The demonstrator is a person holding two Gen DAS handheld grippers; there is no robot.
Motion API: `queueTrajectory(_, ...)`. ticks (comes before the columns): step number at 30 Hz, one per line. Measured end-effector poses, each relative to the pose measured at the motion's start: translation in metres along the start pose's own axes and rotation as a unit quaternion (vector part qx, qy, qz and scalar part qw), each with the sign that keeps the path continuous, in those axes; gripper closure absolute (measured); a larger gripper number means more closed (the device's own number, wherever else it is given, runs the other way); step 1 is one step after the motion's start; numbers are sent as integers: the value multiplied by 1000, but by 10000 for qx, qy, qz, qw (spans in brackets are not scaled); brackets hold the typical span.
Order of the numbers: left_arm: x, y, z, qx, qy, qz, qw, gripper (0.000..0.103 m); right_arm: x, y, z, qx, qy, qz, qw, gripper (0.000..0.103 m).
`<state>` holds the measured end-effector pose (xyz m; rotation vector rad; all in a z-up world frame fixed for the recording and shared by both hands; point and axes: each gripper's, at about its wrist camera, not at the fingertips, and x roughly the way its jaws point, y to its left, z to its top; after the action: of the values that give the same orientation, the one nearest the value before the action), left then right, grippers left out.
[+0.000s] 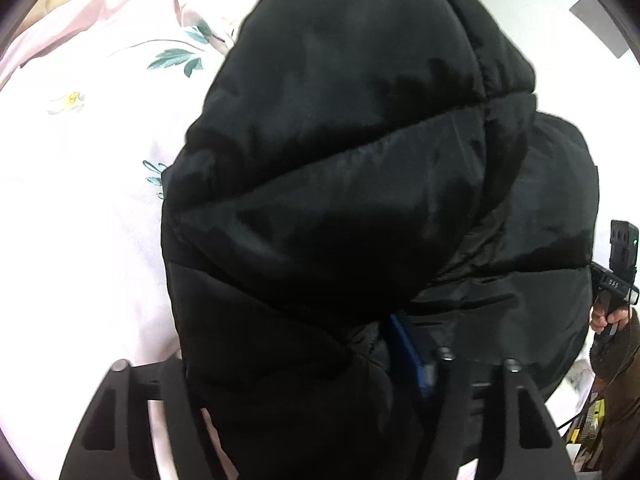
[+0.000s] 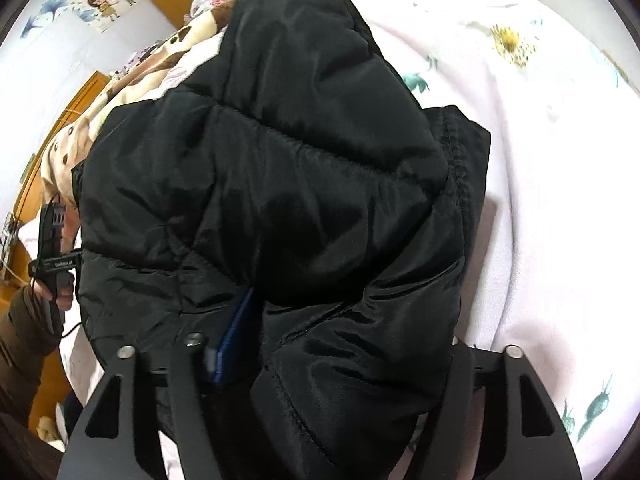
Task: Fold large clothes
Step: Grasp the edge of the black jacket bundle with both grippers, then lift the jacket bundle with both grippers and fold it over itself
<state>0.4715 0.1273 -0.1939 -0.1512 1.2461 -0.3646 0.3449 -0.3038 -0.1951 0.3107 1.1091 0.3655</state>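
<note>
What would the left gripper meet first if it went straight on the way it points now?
The black puffer jacket: its padded fabric already fills the space between the left gripper fingers, with the floral bedsheet probably beneath.

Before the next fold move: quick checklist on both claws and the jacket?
1. Jacket on the bedsheet: ok, it lies bunched on the sheet.
2. Left claw has fabric between its fingers: ok, whether the pads press cannot tell.
3. Right claw has fabric between its fingers: ok, grip firmness cannot tell.
4. Blue strip at the fold: not ok, it sticks out between the layers beside a finger.
5. Fold neat: not ok, the layers are puffy and uneven.
6. Sheet beside the jacket free for laying down: ok.
</note>
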Motion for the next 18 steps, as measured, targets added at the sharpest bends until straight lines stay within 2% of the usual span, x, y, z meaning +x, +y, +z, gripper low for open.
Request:
queueTrajectory(4,-3,12,0,-250,-83,-270,9993,42,0,6,-5,41,-69,-6,10000,41)
queueTrajectory(6,-1,16,2,-287,-53,-281,9992,32,3,9,-5,21,-64,-68,10000,41)
queueTrajectory(8,5,26,5,-532,96,-413,9977,24,5,11,-4,40,-25,-89,9999,40)
queueTrajectory(11,9,39,9,-803,200,-667,9943,22,-1,-2,-14,78,11,-57,10000,39)
queueTrajectory(14,2,32,11,-708,180,-665,9951,36,-1,0,-14,124,-30,-72,9999,40)
queueTrajectory(18,-15,26,9,-819,77,-724,9940,54,-9,-6,-14,145,-186,-59,9997,51)
